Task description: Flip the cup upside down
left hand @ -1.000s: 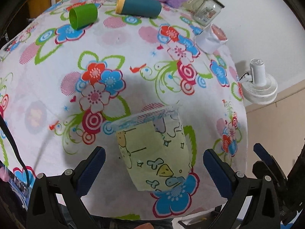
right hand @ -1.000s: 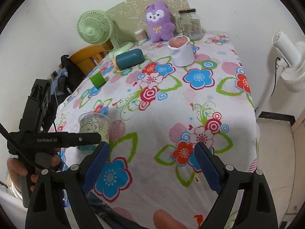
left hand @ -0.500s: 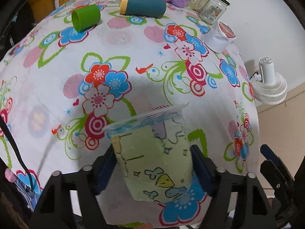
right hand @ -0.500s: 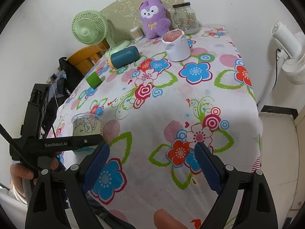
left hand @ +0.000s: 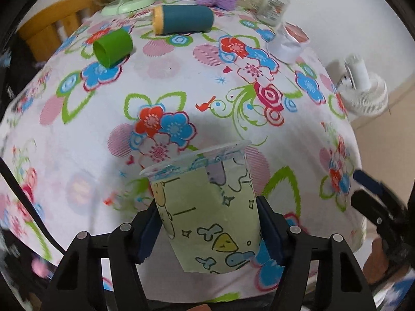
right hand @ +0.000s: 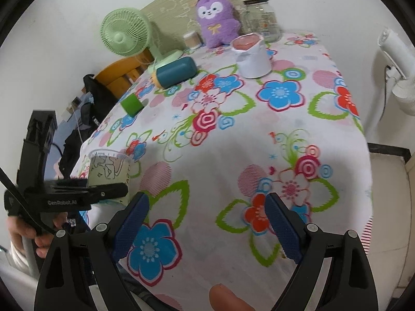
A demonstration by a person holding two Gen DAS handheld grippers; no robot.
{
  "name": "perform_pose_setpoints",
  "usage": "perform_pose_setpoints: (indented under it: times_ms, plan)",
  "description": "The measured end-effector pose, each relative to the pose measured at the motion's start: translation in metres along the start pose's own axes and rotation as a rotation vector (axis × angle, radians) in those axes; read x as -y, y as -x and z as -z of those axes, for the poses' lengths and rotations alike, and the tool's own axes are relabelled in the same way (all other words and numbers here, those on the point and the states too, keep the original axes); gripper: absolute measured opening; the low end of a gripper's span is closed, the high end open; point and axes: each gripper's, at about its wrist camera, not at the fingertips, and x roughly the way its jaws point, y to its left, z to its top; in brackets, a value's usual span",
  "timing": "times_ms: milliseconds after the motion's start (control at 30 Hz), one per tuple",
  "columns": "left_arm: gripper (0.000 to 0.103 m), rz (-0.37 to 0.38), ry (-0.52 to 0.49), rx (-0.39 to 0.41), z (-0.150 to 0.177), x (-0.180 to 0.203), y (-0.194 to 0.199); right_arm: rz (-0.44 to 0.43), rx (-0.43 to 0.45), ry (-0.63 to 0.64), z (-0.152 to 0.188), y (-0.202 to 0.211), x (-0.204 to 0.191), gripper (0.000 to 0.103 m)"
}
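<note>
A clear plastic cup [left hand: 210, 207] with a pale green cartoon sleeve stands mouth up, tilted a little, near the table's front edge. My left gripper [left hand: 208, 229] is shut on its lower half, a blue pad pressed to each side. The right wrist view shows the same cup [right hand: 109, 169] at the left, with the left gripper [right hand: 85, 194] across its base. My right gripper [right hand: 207, 223] hangs open over the flowered tablecloth [right hand: 233, 142], apart from the cup, with nothing between its fingers.
A small green cup [left hand: 112, 48] and a teal cylinder [left hand: 182, 19] lie on their sides farther back. A white paper-wrapped cup [right hand: 251, 57], glass jar [right hand: 262, 18], purple plush toy [right hand: 215, 20] and green fan [right hand: 124, 36] stand at the rear. A white fan [left hand: 363, 90] stands beyond the right edge.
My left gripper closed from wide open onto the cup's sides and moved forward around it. The right gripper stayed open and drifted slightly.
</note>
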Motion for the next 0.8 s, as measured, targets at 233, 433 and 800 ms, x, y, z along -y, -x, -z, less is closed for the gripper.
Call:
perform_pose_setpoints:
  times_ms: [233,433,800]
  plan:
    - [0.07,-0.092,-0.191,-0.093,-0.01,-0.016,0.012,-0.066,-0.02,0.075,0.004,-0.014,-0.025,0.092]
    - [0.07,-0.154,-0.34,-0.199,-0.014,-0.018,0.013,-0.118,-0.043,0.136,0.01,-0.023,-0.043,0.092]
    - [0.07,-0.179,-0.518,-0.542,-0.025,-0.009,-0.001,-0.183,-0.095,0.19,0.02,-0.043,-0.065,0.092]
